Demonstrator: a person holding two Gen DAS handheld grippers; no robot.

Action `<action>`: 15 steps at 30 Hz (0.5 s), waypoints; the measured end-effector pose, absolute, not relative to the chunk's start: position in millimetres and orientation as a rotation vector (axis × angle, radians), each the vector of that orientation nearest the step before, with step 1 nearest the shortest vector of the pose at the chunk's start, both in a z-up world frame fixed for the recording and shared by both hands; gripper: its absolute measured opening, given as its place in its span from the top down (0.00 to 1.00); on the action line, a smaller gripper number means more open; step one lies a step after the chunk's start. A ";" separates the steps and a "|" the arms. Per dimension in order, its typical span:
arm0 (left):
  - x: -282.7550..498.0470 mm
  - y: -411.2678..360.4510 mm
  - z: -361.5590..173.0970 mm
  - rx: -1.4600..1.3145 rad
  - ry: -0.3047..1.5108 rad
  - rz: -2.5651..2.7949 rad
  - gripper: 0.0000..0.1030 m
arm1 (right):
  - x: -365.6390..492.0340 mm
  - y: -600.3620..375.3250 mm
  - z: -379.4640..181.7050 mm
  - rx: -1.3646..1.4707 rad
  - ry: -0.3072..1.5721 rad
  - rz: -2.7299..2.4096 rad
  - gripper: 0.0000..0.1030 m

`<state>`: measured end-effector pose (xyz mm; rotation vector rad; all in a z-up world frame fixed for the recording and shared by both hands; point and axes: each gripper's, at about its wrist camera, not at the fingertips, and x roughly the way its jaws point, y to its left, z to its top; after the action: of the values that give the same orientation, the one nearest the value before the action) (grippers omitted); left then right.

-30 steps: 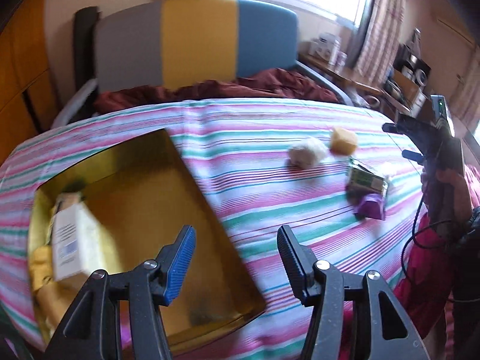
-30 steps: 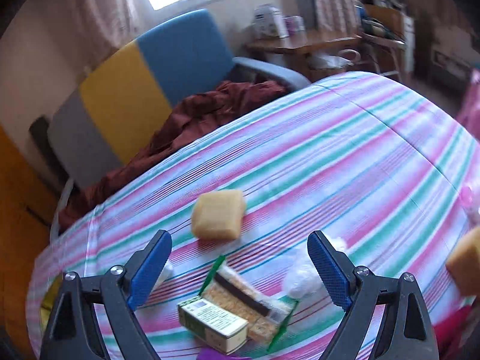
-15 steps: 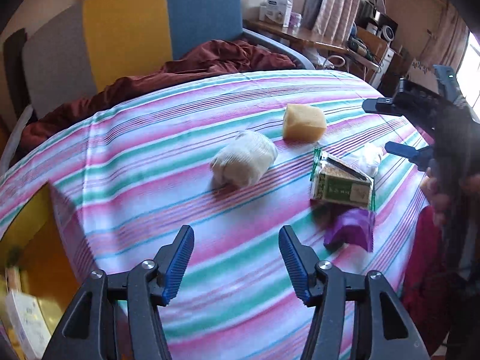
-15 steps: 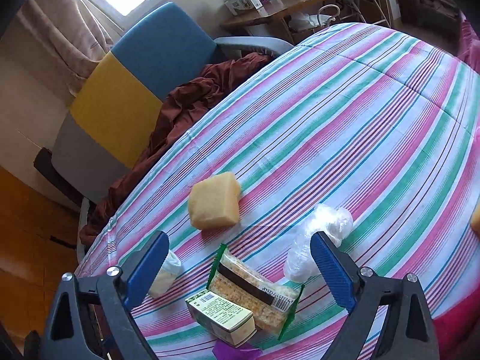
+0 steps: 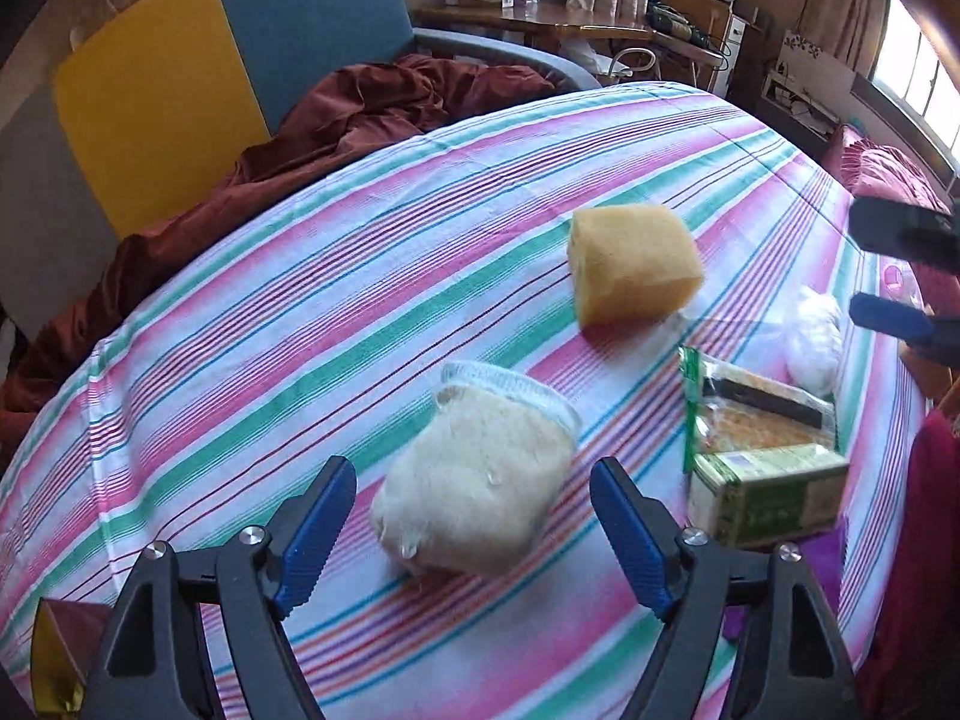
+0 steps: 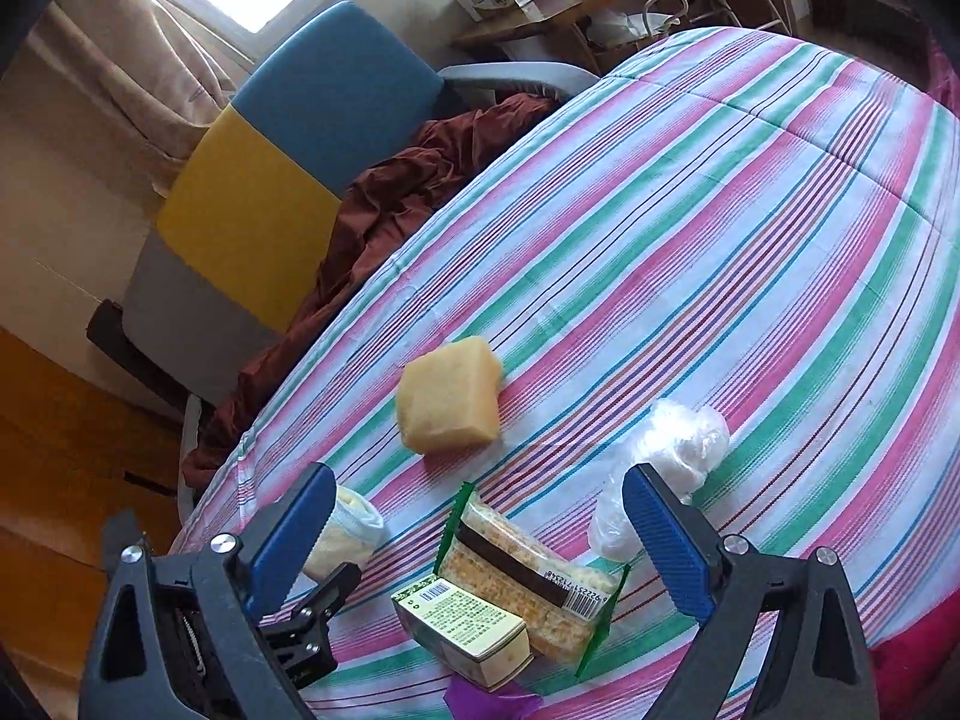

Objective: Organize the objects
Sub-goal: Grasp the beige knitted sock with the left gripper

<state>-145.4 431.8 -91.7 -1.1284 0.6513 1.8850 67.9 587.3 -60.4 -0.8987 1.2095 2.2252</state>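
My left gripper (image 5: 474, 516) is open, its blue pads on either side of a cream fuzzy bundle (image 5: 474, 492) lying on the striped cloth (image 5: 300, 324). Beyond it lie a yellow sponge (image 5: 633, 264), a snack packet (image 5: 762, 414), a green box (image 5: 774, 495) and a white plastic bag (image 5: 813, 342). My right gripper (image 6: 477, 534) is open above the snack packet (image 6: 528, 576) and green box (image 6: 465, 630). The sponge (image 6: 450, 396), the bag (image 6: 672, 456) and the cream bundle (image 6: 348, 531) also show there, as does something purple (image 6: 492, 702) under the box.
A chair (image 5: 240, 72) in grey, yellow and blue stands behind the table with a dark red cloth (image 5: 360, 114) on it. A corner of the gold tray (image 5: 51, 660) shows at the lower left. A cluttered wooden desk (image 5: 570, 24) stands at the back.
My left gripper has swung right, away from the gold tray, and come up to the cream bundle, which now sits between its pads. My right gripper has tilted down over the packet and box.
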 end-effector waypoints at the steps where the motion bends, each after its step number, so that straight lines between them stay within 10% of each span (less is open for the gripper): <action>1: -148.7 434.2 -95.4 -1.143 0.647 1.877 0.23 | 67.9 587.7 -60.6 -0.898 1.210 2.223 0.06; 7: -154.2 424.2 -103.5 -1.182 0.517 1.918 0.42 | 68.0 589.4 -61.2 -0.898 1.205 2.220 0.06; 15: -117.7 376.1 -101.0 -1.205 0.425 2.008 0.43 | 50.5 577.1 -63.2 -1.000 1.139 2.280 0.06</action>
<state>-117.7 376.1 -101.0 -1.2051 0.4248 2.0078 50.5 577.1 -63.2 -0.9995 1.1390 2.2795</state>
